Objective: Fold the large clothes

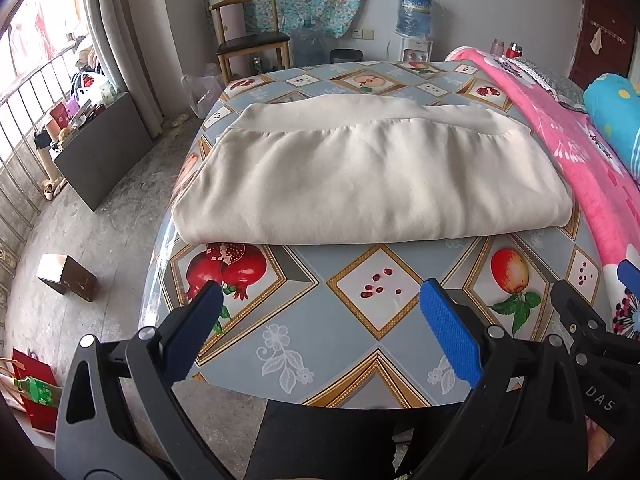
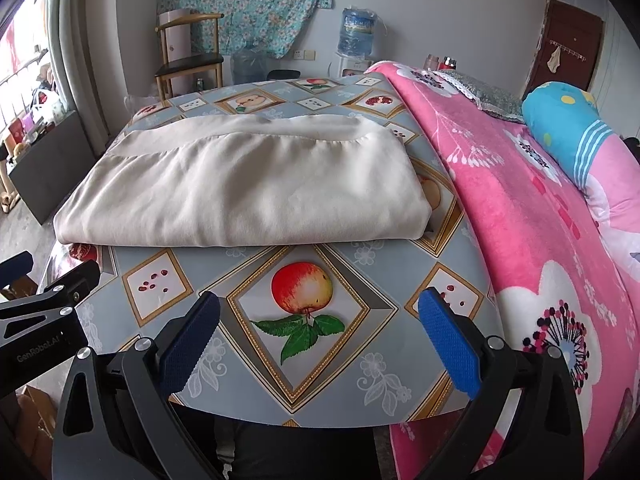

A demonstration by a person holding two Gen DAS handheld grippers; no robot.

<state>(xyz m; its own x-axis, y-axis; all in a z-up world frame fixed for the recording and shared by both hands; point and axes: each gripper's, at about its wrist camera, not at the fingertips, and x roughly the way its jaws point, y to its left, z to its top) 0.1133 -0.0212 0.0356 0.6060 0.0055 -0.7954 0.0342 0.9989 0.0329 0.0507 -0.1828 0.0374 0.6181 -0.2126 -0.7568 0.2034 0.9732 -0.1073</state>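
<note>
Cream garment, folded, lying ahead of two empty pairs of tongs.

Folded into a thick cream-coloured fabric rectangle, the garment [image 1: 360,176] [image 2: 240,188] lies flat in the middle of the bench [image 1: 320,344] [image 2: 240,360], which wears a glossy grey-blue oilcloth printed with fruit in gold diamond frames. Its near folded edge runs across both views, well beyond the fingertips, with bare oilcloth between. The left tongs [image 1: 320,320] hang over the bench's near edge with their blue-padded jaws spread wide, holding nothing; the right tongs [image 2: 320,324] [image 1: 624,276] sit just beside them, likewise agape and empty. A pink floral fleece blanket [image 1: 580,160] [image 2: 540,220] drapes along the bench's right side, close to the garment's right end.
</note>
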